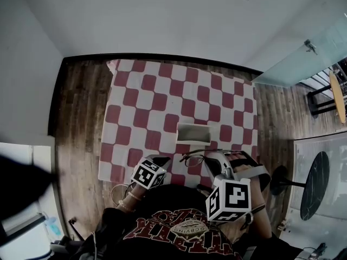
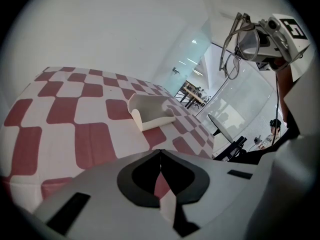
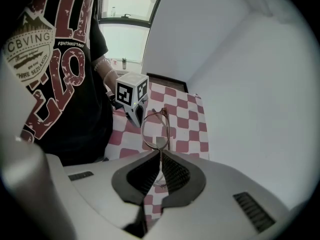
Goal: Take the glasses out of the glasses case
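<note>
The right gripper (image 3: 161,156) pinches the glasses (image 3: 156,129), held over the table's (image 1: 130,99) near edge, nearer than the open white case (image 1: 192,133). The left gripper (image 2: 160,154), jaws together and empty, hovers just left. Checkered cloth (image 2: 75,134) spreads beyond the case.

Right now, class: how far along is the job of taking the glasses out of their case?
Done: the glasses are out; the open case lies apart on the checked cloth. In hand: the right gripper is shut on them. The left gripper is shut, empty. Left: perhaps setting them down.
</note>
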Motion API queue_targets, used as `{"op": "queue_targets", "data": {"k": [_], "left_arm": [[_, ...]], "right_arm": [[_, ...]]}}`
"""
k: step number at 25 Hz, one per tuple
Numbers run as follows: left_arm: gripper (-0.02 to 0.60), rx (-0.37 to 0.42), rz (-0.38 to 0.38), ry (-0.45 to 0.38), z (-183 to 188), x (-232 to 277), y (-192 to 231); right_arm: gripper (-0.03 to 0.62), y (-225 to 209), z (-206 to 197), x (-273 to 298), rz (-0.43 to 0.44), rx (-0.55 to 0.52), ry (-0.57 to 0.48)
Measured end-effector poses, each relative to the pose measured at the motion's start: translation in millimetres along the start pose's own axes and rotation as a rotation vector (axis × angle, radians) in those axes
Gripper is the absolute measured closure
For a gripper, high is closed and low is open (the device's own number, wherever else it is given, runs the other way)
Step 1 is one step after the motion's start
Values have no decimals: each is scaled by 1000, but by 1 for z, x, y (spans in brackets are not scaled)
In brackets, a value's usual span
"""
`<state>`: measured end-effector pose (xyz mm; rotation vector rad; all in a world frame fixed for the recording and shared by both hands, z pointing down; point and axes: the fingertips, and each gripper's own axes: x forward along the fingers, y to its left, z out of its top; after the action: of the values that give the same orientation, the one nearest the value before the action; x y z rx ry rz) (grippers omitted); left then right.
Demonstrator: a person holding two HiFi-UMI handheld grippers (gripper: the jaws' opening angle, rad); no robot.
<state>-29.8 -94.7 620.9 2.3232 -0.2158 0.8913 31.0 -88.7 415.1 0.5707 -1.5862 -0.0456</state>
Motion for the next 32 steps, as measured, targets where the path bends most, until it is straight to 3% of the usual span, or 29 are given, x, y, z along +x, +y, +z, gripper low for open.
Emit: {"op": "queue_targets", "data": {"k": [32], "left_arm": [[572, -5, 6, 28, -9, 2, 5]], "right_arm": [[568, 5, -3, 0, 30, 7, 3]]}}
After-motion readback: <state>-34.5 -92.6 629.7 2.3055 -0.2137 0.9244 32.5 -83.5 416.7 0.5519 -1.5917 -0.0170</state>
